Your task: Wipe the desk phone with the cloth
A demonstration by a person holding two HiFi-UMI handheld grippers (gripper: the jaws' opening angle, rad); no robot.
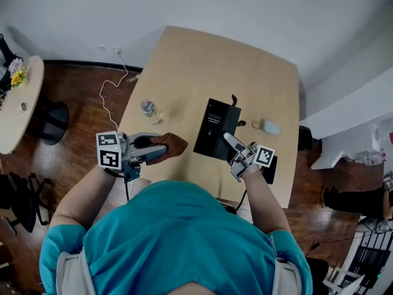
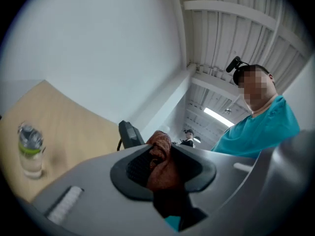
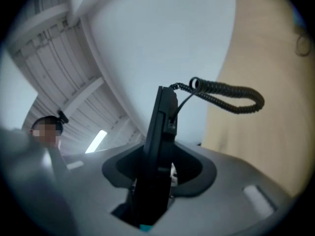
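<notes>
The black desk phone (image 1: 214, 128) lies in the middle of the wooden table (image 1: 196, 66), its coiled cord (image 3: 231, 97) trailing off its far end. My right gripper (image 1: 228, 140) is shut on the phone's near right edge, and the right gripper view shows the thin black slab (image 3: 160, 132) clamped between the jaws. Left of the phone, my left gripper (image 1: 161, 149) is shut on a bunched brown cloth (image 1: 174, 145). That cloth (image 2: 160, 156) pokes out past the jaws, a short way from the phone (image 2: 129, 134).
A clear water bottle (image 1: 149, 110) stands on the table left of the phone. A small white device (image 1: 269, 127) lies to the phone's right, a dark flat object (image 1: 271, 168) near the table's front right corner. A white cable (image 1: 109, 97) runs across the floor at left.
</notes>
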